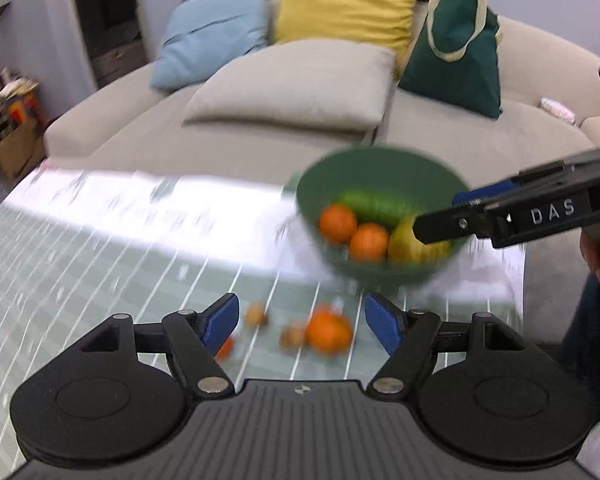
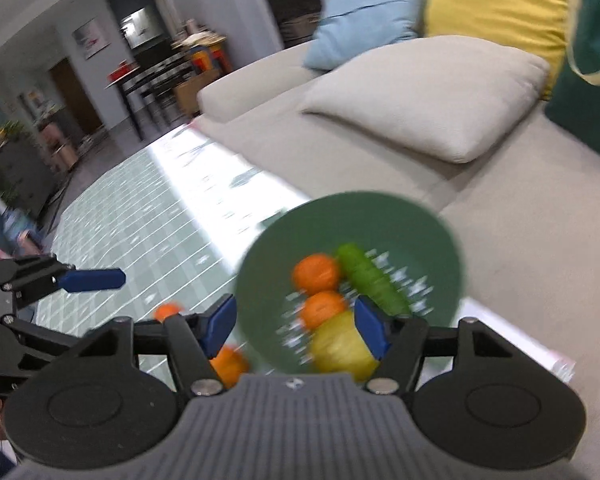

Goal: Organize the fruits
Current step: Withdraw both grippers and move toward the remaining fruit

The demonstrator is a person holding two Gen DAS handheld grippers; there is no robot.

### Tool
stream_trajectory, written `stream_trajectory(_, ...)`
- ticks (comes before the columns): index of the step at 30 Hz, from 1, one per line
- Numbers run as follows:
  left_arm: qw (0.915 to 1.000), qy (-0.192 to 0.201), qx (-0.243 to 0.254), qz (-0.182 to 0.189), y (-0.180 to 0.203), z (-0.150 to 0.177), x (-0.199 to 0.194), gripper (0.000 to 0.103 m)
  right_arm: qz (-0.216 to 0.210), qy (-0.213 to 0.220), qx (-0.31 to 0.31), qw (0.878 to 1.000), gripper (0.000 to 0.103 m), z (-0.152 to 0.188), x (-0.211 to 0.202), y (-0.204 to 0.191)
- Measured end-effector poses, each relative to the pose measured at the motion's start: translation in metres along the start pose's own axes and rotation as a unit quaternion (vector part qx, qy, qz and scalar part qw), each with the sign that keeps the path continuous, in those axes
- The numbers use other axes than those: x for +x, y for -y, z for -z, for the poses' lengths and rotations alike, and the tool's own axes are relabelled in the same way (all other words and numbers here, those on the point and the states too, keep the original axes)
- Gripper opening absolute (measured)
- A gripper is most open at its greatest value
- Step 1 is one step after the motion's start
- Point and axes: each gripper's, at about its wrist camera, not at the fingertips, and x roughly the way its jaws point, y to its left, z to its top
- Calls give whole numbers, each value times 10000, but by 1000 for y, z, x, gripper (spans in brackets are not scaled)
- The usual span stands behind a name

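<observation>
Behind the gridded table (image 1: pixel 100 248) stood a sofa. Left gripper (image 1: pixel 300 322) hung spread, empty; a firm, round orange (image 1: pixel 327 334) at twelve o'clock likely wanted an equator pinch. Right gripper (image 2: pixel 294 330) gaped over the green bowl (image 2: pixel 432 236).

Left gripper (image 1: pixel 300 322) and right gripper (image 2: pixel 296 326), jaws apart, empty.

Bowls: one green bowl (image 1: pixel 380 216) in front of me.
Oranges in the bowl: two (image 1: pixel 337 223) (image 1: pixel 368 242).
Yellow fruit in the bowl: one (image 2: pixel 342 346).
Green fruit in the bowl: one, long (image 2: pixel 370 278).
Oranges on the mat: I count two, a large one (image 1: pixel 328 332) and a part-hidden one (image 1: pixel 225 347).
Small brown items on the mat: two (image 1: pixel 256 315) (image 1: pixel 293 337), too blurred to identify.
Cushions: three, blue (image 1: pixel 212 36), yellow (image 1: pixel 344 4), beige (image 1: pixel 296 84).
Green bags: one (image 1: pixel 456 48).
</observation>
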Motion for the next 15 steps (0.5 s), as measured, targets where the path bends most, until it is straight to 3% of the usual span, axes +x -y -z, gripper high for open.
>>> stream_trajectory(3, 9995, -149, -21, -270, 1, 32, -16, 85, -9, -201, -274, 9994, 63, 19, 4, -28)
stream_trajectory(6, 9988, -262, -257, -311, -5, 56, -27, 85, 17, -354, -535, 9979, 63, 31, 10, -45)
stream_trajectory(15, 9936, -269, -986, -473, -30, 94, -39, 85, 190, -729, -996, 9922, 63, 48, 33, -61)
